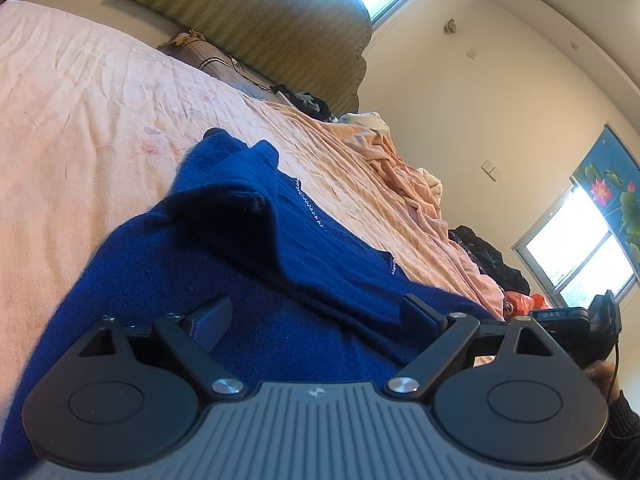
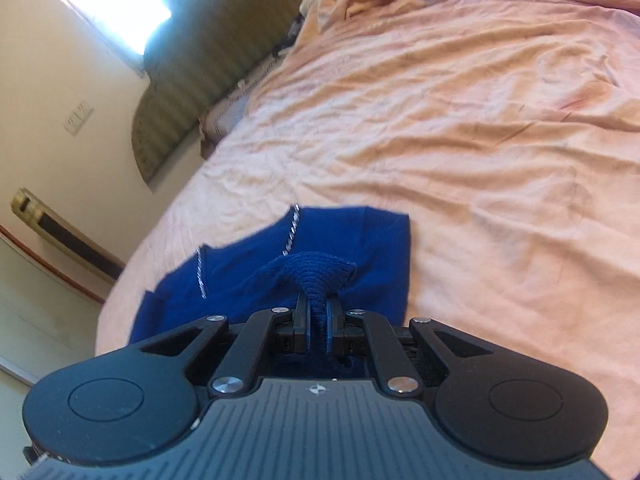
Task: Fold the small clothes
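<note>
While the blue sweater [image 2: 352, 240] lies on the peach bed sheet [image 2: 480, 140], the right tongs [image 2: 318, 316] pinch a bunched knit fold at its near edge; the left tongs [image 1: 316, 316] hang wide above it.

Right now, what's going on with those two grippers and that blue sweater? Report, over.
Left gripper open, over blue sweater. Right gripper shut on a bunched ribbed piece of the sweater. Sweater on the pink bedsheet. Nothing in the way.
</note>
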`<state>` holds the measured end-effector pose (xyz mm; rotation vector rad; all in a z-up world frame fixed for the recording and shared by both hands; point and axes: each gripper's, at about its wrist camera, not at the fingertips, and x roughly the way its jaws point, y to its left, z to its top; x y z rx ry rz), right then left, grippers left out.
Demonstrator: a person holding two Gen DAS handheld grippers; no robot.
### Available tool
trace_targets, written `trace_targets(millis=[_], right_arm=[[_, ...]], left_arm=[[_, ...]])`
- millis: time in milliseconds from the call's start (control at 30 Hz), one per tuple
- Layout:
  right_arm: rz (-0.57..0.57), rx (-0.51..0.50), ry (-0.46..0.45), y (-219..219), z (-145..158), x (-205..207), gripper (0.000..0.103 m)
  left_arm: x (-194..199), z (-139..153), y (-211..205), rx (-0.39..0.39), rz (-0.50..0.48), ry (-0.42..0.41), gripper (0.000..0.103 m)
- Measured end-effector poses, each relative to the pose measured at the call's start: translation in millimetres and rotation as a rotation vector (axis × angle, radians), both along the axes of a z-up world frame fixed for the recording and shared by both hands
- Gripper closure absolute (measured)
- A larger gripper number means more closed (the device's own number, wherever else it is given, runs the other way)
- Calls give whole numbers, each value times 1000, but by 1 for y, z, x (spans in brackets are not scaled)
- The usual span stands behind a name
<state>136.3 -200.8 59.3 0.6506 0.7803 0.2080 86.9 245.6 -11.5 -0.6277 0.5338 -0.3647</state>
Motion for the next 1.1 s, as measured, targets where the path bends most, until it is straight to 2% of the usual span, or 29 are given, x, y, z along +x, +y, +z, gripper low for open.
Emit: trace_targets(millis=[67, 133, 233, 667, 700, 733, 767, 800, 833, 900, 967, 1000, 1067, 1100], right_arm=[[5, -20, 21, -1, -2, 3, 93], [21, -96, 54, 3, -9, 5, 93], [-4, -54, 58, -6, -15, 4, 93], [-28, -84, 112, -23, -32, -3, 92], [-26, -84, 114, -22, -34, -3, 91], [-27, -79, 119, -22, -35, -3, 84], [-40, -77, 129, -22, -36, -3, 68], [-49, -67, 135, -24, -36, -4, 59], [-63, -52, 115, -26, -34, -7, 45], [-113, -36, 52, -33, -25, -17, 47], [-150, -23, -18, -38, -13, -27, 53], [-143, -31, -54, -35, -6, -31, 53], [-71, -48, -102, -22, 3, -33, 53], [-34, -54, -108, -13, 5, -30, 53]], left_arm=[[0, 0, 0, 1, 0, 0, 12], [0, 0, 0, 0, 0, 0, 12], [-1, 0, -1, 2, 0, 0, 11], [0, 0, -1, 1, 0, 0, 11], [0, 0, -1, 1, 0, 0, 11], [0, 0, -1, 2, 0, 0, 11], [0, 0, -2, 4, 0, 1, 11], [0, 0, -1, 4, -1, 1, 11], [0, 0, -2, 7, -1, 3, 11], [-1, 2, -3, 21, -1, 8, 11], [0, 10, -6, 47, -8, 29, 12], [-1, 17, -7, 43, -14, 21, 11], [-1, 38, -8, 12, -47, -60, 11], [1, 49, -10, 24, -57, -105, 11]])
